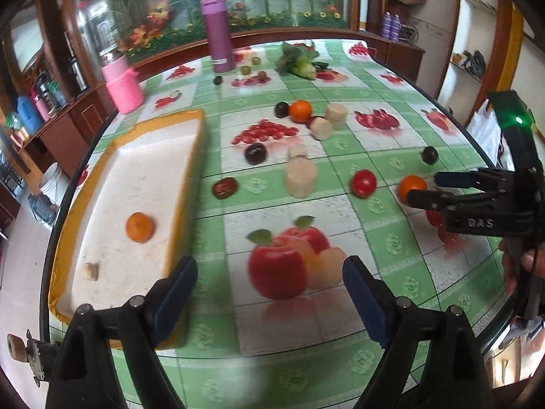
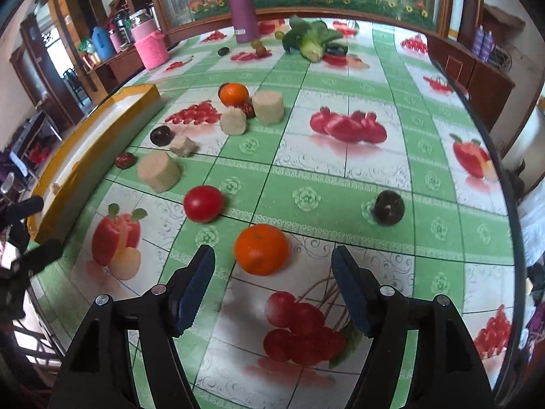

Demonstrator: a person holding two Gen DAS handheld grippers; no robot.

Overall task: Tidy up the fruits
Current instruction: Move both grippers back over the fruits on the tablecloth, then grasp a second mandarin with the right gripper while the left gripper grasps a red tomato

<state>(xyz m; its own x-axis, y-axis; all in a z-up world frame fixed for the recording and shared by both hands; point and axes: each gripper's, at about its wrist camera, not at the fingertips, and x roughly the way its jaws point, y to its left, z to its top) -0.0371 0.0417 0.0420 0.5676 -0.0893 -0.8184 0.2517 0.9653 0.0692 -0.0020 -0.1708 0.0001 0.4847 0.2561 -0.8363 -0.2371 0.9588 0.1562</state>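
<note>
My right gripper [image 2: 272, 266] stands open just above the tablecloth. An orange [image 2: 261, 249] lies between its fingertips, and the pads do not touch it. A red tomato [image 2: 203, 203] lies to its left and a dark plum [image 2: 389, 208] to its right. My left gripper [image 1: 269, 293] is open and empty over a printed apple, beside the right wall of the yellow-rimmed white tray [image 1: 190, 184]. In the tray lie one orange [image 1: 139, 227] and a small beige piece [image 1: 91, 270]. The left wrist view also shows the right gripper [image 1: 424, 188] around its orange [image 1: 410, 185].
Beige cylinders [image 2: 158, 171], another orange [image 2: 233, 94], a plum [image 2: 161, 135] and a red jujube [image 2: 125, 160] are scattered mid-table. A purple flask [image 1: 219, 34], a pink jar [image 1: 123, 85] and a bok choy [image 1: 299, 59] stand at the back. The round table's edge [image 1: 477, 150] curves close on the right.
</note>
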